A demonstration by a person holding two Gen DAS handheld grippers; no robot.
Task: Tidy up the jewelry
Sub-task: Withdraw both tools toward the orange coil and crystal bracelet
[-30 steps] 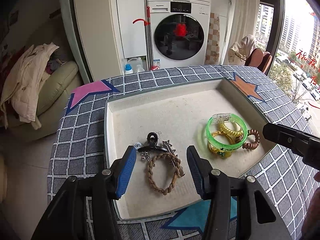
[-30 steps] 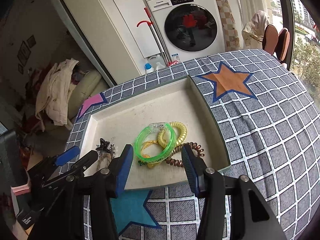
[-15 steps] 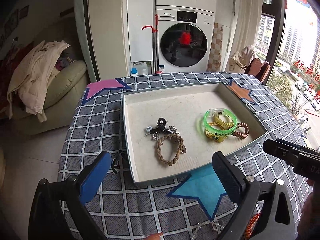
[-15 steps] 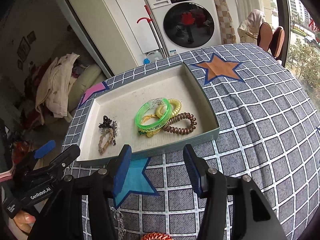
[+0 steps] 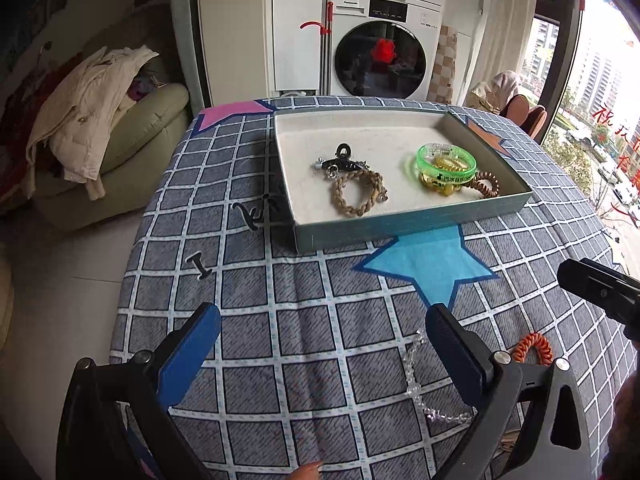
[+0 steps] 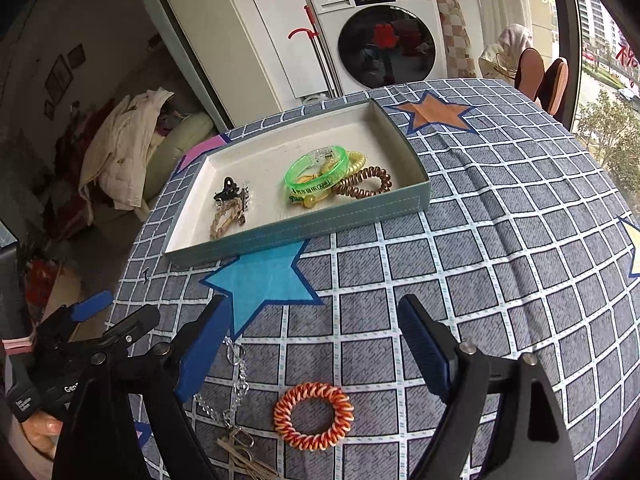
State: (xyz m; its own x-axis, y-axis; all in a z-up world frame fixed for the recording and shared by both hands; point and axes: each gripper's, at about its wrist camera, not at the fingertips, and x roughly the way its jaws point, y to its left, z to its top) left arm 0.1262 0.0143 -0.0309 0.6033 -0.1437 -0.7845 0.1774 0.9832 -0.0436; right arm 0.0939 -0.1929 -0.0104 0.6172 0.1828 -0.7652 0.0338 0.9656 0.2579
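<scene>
A teal tray on the checked tablecloth holds a black hair claw, a braided bracelet, a green bangle and coil hair ties. On the cloth near me lie an orange coil tie and a clear bead chain. My left gripper stands wide open over bare cloth, the chain by its right finger. My right gripper is opening, jaws empty, just above the orange tie.
The table's left edge drops to a tiled floor, with a sofa and heaped clothes beyond. A washing machine stands behind the table. Chairs and a window sit at the far right.
Both grippers have pulled back from over the tray to the near cloth, and both have spread their jaws. The orange tie and bead chain have come into view.
</scene>
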